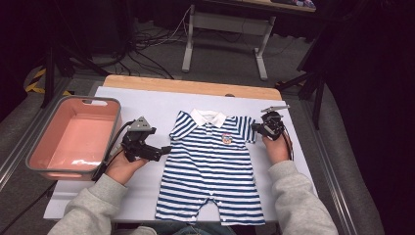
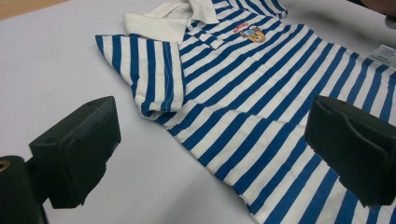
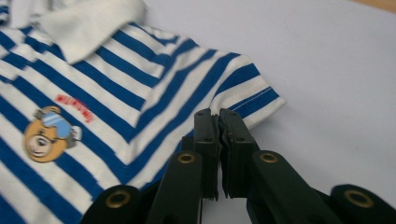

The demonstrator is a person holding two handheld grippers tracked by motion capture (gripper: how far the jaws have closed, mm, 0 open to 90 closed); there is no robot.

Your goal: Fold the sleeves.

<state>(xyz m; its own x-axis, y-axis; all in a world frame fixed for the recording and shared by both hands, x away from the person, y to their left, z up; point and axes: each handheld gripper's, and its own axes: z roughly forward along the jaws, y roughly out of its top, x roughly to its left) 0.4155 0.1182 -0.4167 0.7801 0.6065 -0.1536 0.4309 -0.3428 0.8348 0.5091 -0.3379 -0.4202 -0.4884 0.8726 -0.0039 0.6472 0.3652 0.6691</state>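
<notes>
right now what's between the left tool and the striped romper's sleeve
Bare white table cover, as the left gripper view shows; the open left tool sits short of the romper's sleeve.

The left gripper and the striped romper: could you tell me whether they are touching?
Apart. The left gripper view shows the left gripper with its jaws wide open above the striped romper, neither pad pressing on the cloth.

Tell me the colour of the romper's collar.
The collar is plain white, against the blue-and-white striped romper. It shows best in the right gripper view.
</notes>
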